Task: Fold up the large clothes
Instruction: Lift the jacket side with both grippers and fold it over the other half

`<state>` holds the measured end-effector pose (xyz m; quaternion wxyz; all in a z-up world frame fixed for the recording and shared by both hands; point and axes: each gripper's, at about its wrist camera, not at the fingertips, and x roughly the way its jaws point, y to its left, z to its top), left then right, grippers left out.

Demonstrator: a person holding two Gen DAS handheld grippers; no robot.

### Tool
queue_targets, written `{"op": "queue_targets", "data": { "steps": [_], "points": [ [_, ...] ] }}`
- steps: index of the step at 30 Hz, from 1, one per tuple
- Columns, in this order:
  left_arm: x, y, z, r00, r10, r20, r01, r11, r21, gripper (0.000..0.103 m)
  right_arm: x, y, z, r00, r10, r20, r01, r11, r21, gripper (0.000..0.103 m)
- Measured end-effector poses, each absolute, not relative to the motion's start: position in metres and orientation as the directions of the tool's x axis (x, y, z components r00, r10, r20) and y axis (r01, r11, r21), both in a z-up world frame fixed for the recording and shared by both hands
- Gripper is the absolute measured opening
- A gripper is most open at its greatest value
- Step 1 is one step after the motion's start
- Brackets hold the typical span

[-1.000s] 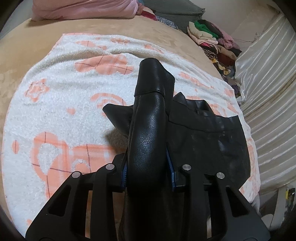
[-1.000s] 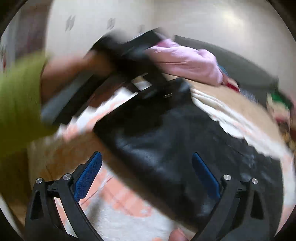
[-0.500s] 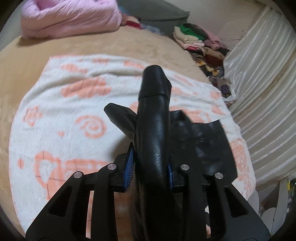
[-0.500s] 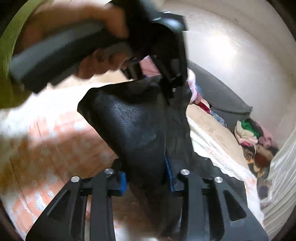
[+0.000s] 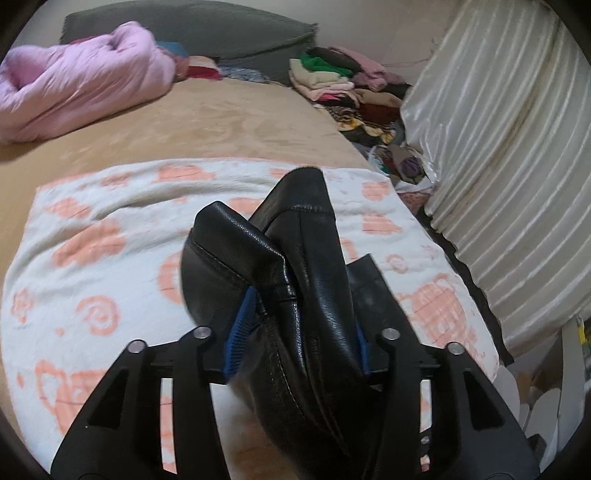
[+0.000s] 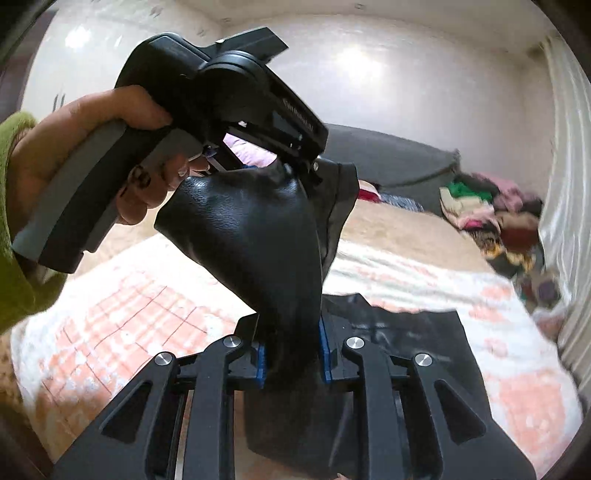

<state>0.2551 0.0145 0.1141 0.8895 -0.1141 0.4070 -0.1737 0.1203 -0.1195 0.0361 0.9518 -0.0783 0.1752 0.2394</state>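
Note:
A black leather jacket [image 5: 314,288] is lifted above a white blanket with orange patterns [image 5: 92,258] on the bed. My left gripper [image 5: 295,332] is shut on a fold of the jacket, which sticks up between its blue pads. My right gripper [image 6: 291,354] is shut on another fold of the jacket [image 6: 266,240]. In the right wrist view the left gripper's body [image 6: 229,96] is close ahead, held by a hand, with the leather stretched between the two grippers. The jacket's lower part [image 6: 406,332] hangs toward the blanket [image 6: 129,295].
A pink quilt [image 5: 81,77] lies at the far left of the tan bed cover [image 5: 221,122]. A grey pillow [image 5: 221,29] is at the head. A pile of clothes [image 5: 351,88] sits at the far right. A white curtain [image 5: 509,147] hangs on the right.
My right gripper went from open to shut on the jacket. Both grippers have lifted the jacket higher off the blanket, and the views tilted up toward the room.

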Motion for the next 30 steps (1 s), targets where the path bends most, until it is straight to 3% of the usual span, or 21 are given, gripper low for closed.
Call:
{"op": "queue_targets", "data": {
  "steps": [2,6,9,15,16,17,18,19,21,23,26,28,29,30],
  "points": [
    [0.259,0.001,0.116,0.603,-0.441,-0.664,0.233,0.894,-0.382,0.052,0.124,-0.137,0.032,0.819,0.433,-0.377,-0.471,0.882,-0.009,0.019],
    [0.260,-0.008,0.121,0.610,-0.503,-0.612,0.255,0.856,-0.450,0.057,0.136,-0.177,0.011,0.788,0.455,-0.416,-0.425,0.890,0.168,0.019],
    [0.255,-0.006,0.115,0.638,-0.495,-0.589,0.260,0.859,-0.441,0.069,0.140,-0.203,-0.005,0.764,0.460,-0.452,-0.369,0.887,0.278,0.019],
    [0.259,-0.008,0.021,0.512,-0.371,-0.775,0.143,0.926,-0.348,0.069,0.153,-0.253,-0.044,0.669,0.581,-0.464,-0.236,0.758,0.608,0.021],
    [0.258,-0.013,0.006,0.482,-0.362,-0.798,0.145,0.931,-0.335,0.069,0.155,-0.255,-0.046,0.646,0.604,-0.467,-0.221,0.734,0.642,0.025],
    [0.258,-0.014,-0.004,0.464,-0.356,-0.811,0.144,0.934,-0.328,0.069,0.157,-0.257,-0.046,0.635,0.611,-0.473,-0.210,0.725,0.656,0.043],
    [0.258,-0.017,-0.014,0.445,-0.355,-0.822,0.144,0.934,-0.326,0.069,0.161,-0.258,-0.040,0.629,0.599,-0.495,-0.184,0.734,0.654,0.078],
    [0.257,-0.017,-0.018,0.445,-0.353,-0.823,0.143,0.935,-0.323,0.069,0.163,-0.259,-0.034,0.636,0.592,-0.496,-0.176,0.737,0.653,0.088],
    [0.255,-0.017,-0.022,0.454,-0.355,-0.818,0.147,0.935,-0.324,0.069,0.173,-0.266,-0.012,0.671,0.568,-0.477,-0.164,0.741,0.651,0.092],
    [0.254,-0.013,-0.022,0.454,-0.367,-0.812,0.142,0.930,-0.340,0.069,0.192,-0.264,0.005,0.676,0.519,-0.524,-0.119,0.778,0.617,0.099],
    [0.253,-0.013,-0.021,0.453,-0.365,-0.814,0.142,0.930,-0.338,0.069,0.246,-0.250,0.019,0.561,0.538,-0.629,-0.131,0.808,0.574,0.099],
    [0.251,-0.013,-0.018,0.452,-0.370,-0.812,0.136,0.928,-0.347,0.069,0.272,-0.223,0.020,0.460,0.500,-0.734,-0.224,0.865,0.449,0.042],
    [0.251,-0.010,-0.014,0.459,-0.378,-0.804,0.132,0.924,-0.359,0.069,0.275,-0.212,0.026,0.462,0.501,-0.732,-0.284,0.865,0.413,0.028],
    [0.250,-0.005,-0.010,0.473,-0.390,-0.790,0.128,0.918,-0.376,0.069,0.275,-0.205,0.038,0.474,0.506,-0.721,-0.327,0.861,0.389,0.025]
  ]
}}
